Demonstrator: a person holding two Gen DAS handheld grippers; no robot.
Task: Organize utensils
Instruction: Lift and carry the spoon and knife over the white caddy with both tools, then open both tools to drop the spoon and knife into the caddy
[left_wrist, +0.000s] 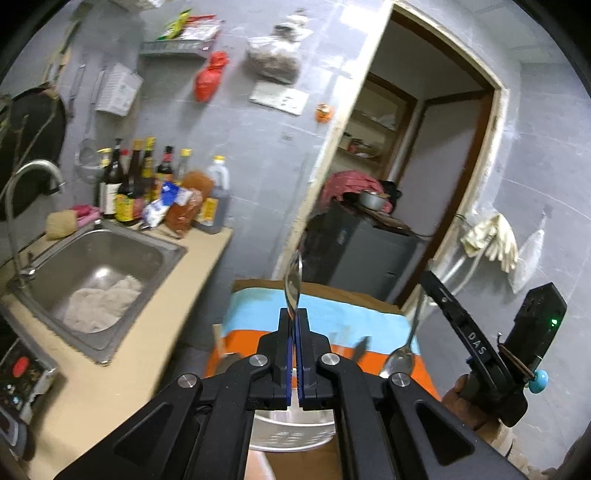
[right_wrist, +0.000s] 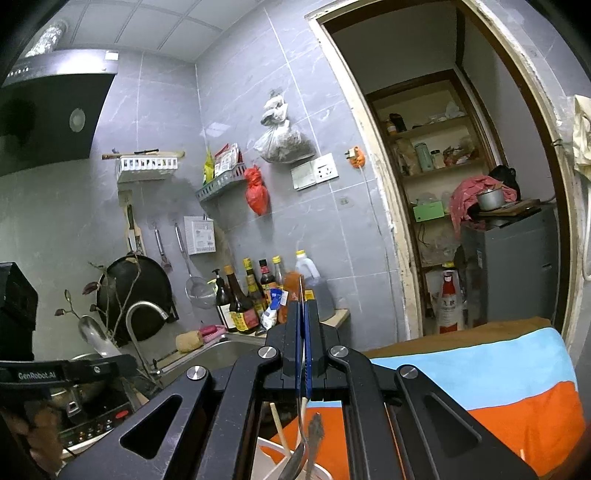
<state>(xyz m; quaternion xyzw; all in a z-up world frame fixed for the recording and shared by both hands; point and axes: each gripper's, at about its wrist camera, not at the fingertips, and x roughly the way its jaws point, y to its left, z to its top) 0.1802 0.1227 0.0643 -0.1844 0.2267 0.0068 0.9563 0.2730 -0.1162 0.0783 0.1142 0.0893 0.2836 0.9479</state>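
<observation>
Both grippers clamped on spoons.
Left gripper (left_wrist: 294, 314) held one spoon (left_wrist: 293, 284), right gripper (right_wrist: 304, 306) another (right_wrist: 301, 439); neither looked stowed yet.

Two spoons show: one spoon (left_wrist: 293, 284) clamped in the left gripper (left_wrist: 294, 317), a second spoon (left_wrist: 400, 356) held by the right gripper (right_wrist: 304, 314), bowl hanging below it. One sink (left_wrist: 147, 258) left of the left gripper. About seven bottles (right_wrist: 243, 295) ahead of the right gripper. One striped cloth (right_wrist: 480, 373).
</observation>
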